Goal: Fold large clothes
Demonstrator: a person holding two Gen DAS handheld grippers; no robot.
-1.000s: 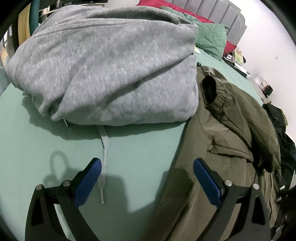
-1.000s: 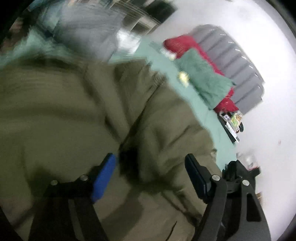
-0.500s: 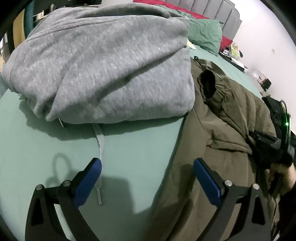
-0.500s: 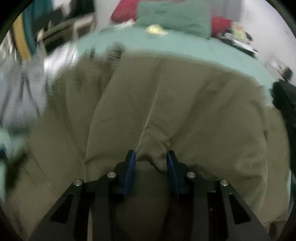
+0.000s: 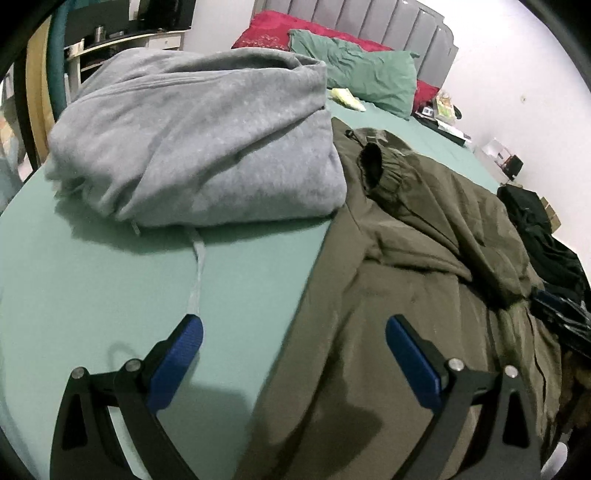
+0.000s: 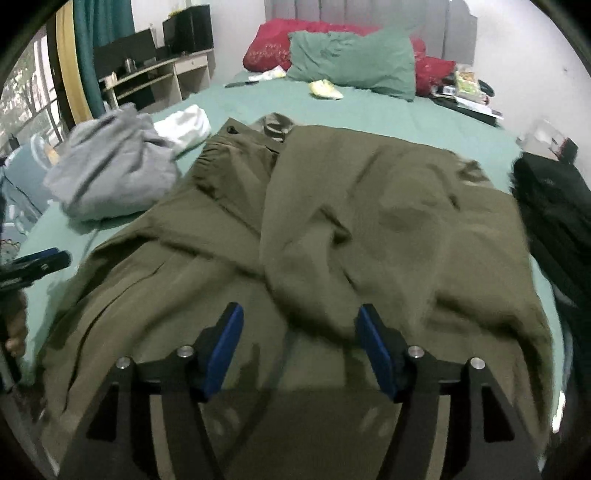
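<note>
The olive jacket [image 6: 332, 229] is spread across the green bedsheet [image 6: 369, 110], one side folded over, creases uneven. Just beside it lies the folded grey hoodie [image 5: 199, 147], its drawstring [image 5: 195, 280] trailing. The right gripper [image 6: 299, 339] has just been opening; its jaws stand apart above the fabric, nothing pinched. The left gripper [image 5: 293, 350] is spread wide, empty, astride the jacket's edge. Risks: a single-layer pinch dragging the fold askew; the drawstring snagged, disturbing the hoodie.

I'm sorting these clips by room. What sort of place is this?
A bedroom, most likely: a grey padded headboard, green and red pillows, and a bed with a green sheet carrying clothes.
</note>
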